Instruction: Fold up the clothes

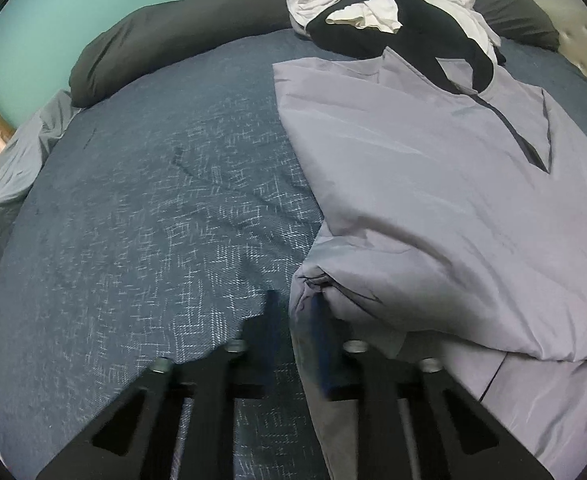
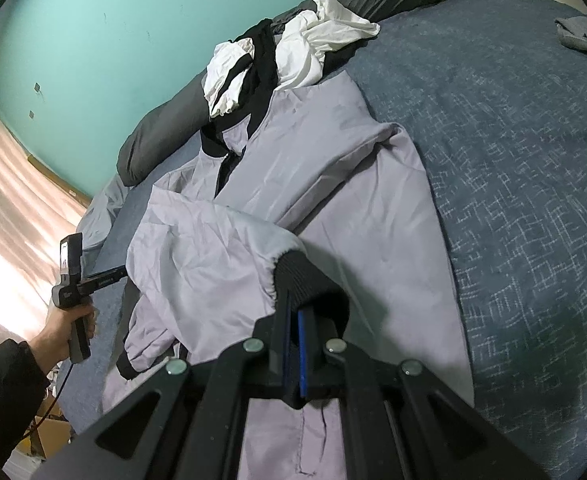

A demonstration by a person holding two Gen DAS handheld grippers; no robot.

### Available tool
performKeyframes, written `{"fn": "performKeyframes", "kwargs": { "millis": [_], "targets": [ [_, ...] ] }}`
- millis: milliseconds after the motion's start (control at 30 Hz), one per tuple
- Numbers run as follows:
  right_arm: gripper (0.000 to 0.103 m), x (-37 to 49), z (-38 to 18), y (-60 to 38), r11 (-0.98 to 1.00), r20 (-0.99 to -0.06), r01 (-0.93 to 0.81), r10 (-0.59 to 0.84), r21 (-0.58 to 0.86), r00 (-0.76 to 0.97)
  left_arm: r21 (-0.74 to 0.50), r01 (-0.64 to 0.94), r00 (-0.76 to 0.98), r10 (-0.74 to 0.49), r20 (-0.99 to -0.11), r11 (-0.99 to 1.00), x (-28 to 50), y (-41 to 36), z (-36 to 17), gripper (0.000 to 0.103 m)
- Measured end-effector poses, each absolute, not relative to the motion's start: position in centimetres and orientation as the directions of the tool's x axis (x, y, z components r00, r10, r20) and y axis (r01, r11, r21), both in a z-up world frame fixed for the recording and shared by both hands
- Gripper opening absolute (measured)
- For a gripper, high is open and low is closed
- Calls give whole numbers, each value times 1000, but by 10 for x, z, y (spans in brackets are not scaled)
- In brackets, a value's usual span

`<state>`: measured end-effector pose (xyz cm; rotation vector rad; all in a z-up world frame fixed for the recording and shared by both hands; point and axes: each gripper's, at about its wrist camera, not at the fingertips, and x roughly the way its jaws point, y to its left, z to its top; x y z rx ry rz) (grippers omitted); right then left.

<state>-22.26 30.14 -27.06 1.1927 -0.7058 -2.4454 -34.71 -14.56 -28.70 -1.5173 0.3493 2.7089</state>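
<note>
**Q:** Where are you in the fold?

**A:** Mid-fold on the lilac jacket [image 2: 333,208], which lies front-up on the bed [image 2: 533,200], collar toward the dark pillow [image 1: 165,40]. My right gripper [image 2: 293,320] is clamped on the black ribbed cuff [image 2: 301,276] of one sleeve, holding that sleeve up across the jacket's chest. My left gripper [image 1: 293,312] has its jaws together on a bunched fold at the jacket's side edge [image 1: 321,280]; the near finger is blurred, so I judge the pinch from cloth gathered around the tip.

**Q:** Next move?

**A:** As I read it, the sleeve needs laying flat across the body, then the side panel brought over it. That calls for both grips staying firm while I lift just enough to clear the fabric, and keeping the slick shell from sliding or puffing air underneath. The other cuff [image 2: 127,364] hangs loose near the bed edge and will want tucking.

**Q:** Any bins or baskets for the finished pieces?

**A:** None I can make out on the bed. A tangle of white and black clothes [image 1: 373,4] sits heaped past the collar, touching it, still unfolded. A cardboard box [image 2: 49,436] shows on the floor; its contents are hidden.
</note>
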Motion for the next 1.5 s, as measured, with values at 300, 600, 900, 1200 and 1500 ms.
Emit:
{"fn": "performKeyframes", "kwargs": {
  "millis": [300, 600, 900, 1200, 1500],
  "targets": [
    [3, -223, -271, 302, -820, -635, 74, -493, 567, -594, 149, -108, -567, -62, -821, -983, -340, -152, -279, 2],
    [3, -225, -273, 302, -826, -653, 76, -494, 558, -575, 35, -20, -536, -19, -844, -999, -338, -173, -286, 2],
    [3, -224, -273, 306, -845, -698, 47, -471, 533, -539, -58, 8, -532, 45, -846, -998, -340, -183, -282, 5],
    [7, -212, -247, 327, -890, -746, -11, -374, 455, -551, -153, 20, -617, 108, -779, -988, -313, -203, -277, 5],
    [35, -289, -190, 257, -890, -733, 197, -451, 411, -510, -265, 35, -677, 172, -716, -964, -294, -209, -284, 6]
  ]
}}
